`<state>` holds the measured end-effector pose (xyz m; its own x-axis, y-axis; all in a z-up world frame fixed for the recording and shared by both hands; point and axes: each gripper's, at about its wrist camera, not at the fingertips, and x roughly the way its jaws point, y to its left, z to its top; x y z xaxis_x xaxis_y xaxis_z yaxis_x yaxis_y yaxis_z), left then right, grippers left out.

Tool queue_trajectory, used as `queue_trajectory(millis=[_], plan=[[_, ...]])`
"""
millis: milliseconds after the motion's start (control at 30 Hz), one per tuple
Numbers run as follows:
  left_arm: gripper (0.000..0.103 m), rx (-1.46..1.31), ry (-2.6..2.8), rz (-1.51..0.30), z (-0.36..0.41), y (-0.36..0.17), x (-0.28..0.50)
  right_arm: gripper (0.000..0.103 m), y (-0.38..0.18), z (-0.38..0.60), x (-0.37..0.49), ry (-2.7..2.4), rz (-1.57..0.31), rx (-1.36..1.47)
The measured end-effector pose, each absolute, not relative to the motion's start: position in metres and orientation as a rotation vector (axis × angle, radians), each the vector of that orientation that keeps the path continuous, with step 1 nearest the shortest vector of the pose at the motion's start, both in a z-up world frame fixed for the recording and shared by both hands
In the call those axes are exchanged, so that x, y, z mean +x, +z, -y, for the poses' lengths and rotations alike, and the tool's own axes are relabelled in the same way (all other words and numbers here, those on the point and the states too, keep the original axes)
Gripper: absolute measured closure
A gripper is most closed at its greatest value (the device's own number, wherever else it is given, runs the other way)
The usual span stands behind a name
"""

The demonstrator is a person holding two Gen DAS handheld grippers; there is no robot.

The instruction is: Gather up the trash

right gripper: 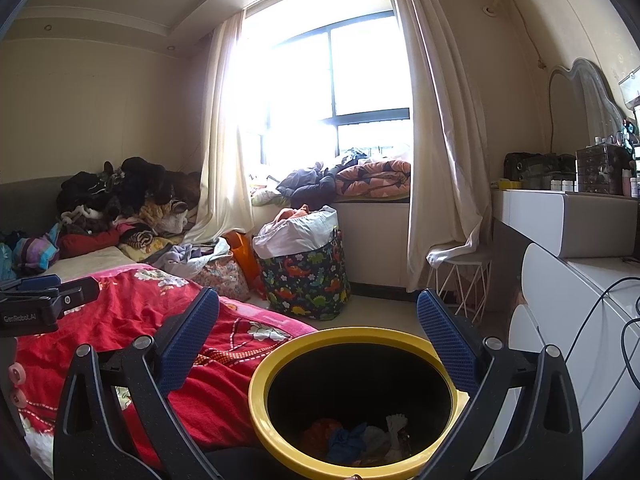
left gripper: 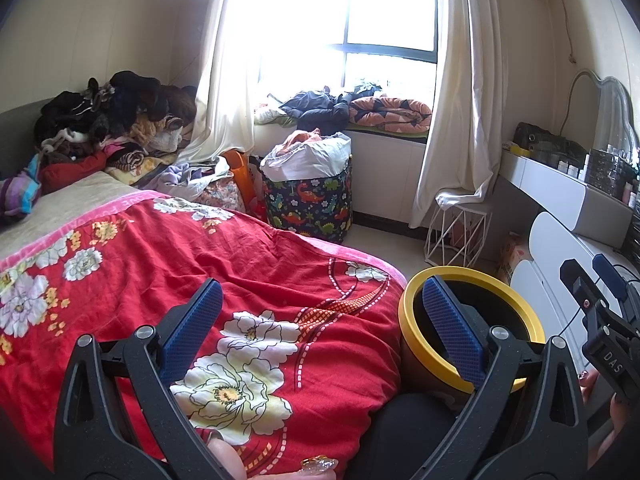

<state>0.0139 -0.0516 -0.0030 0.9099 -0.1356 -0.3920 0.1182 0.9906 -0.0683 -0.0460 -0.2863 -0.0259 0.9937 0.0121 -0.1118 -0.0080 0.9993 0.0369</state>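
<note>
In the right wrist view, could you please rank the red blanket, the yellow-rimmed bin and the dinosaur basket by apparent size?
1. red blanket
2. yellow-rimmed bin, though nearness to the camera enlarges it
3. dinosaur basket

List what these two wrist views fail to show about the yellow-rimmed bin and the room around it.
- Bin contents: left wrist view, hidden by its rim and the left gripper finger.
- Crumpled items in the bin: right wrist view, too dark to identify.
- Bottles on the vanity: too small to read.
- Outside the window: blown out by glare.
</note>
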Motion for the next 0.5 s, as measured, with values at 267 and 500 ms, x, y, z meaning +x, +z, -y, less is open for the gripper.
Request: queue_trajectory(millis=[267, 500], plan=[[0.011, -0.044, -0.132, -0.408, 0.0517, -0.0031, 0.0136, 0.006, -0.0256, 0.2872, -0.0462, 0.009, -0.111, 0.036], [0.011, -0.045, -0.133, -0.410, 0.0520, -0.0034, 0.0142, 0.006, -0.0255, 0.2874, -0.0471, 0.009, -0.111, 0.037]])
